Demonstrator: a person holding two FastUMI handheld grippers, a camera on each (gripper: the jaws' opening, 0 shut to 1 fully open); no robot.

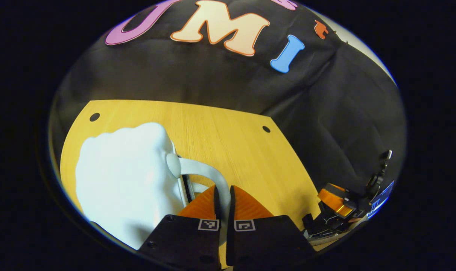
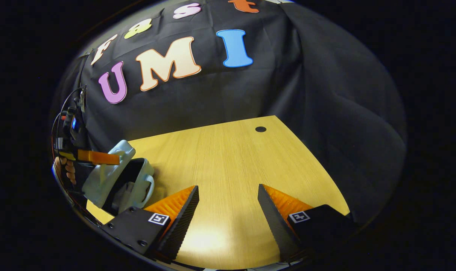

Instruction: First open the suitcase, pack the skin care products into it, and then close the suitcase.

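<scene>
A small pale suitcase point(image 1: 126, 184) lies on the wooden table point(image 1: 231, 131), close in the left gripper view. My left gripper point(image 1: 223, 190) is shut on the lid's curved handle point(image 1: 209, 171). In the right gripper view the suitcase point(image 2: 111, 175) sits at the far left with its lid tilted up, partly open, and the left gripper point(image 2: 96, 157) is at the lid's edge, held by a hand point(image 2: 68, 169). Something pale lies in the dark inside, too small to tell. My right gripper point(image 2: 228, 188) hovers open over bare table, well to the right of the suitcase.
The table point(image 2: 228, 150) has round holes near its far corners point(image 2: 260, 129). Black cloth hangs behind and to the right of it. The right gripper point(image 1: 335, 201) shows at the table's right edge in the left gripper view.
</scene>
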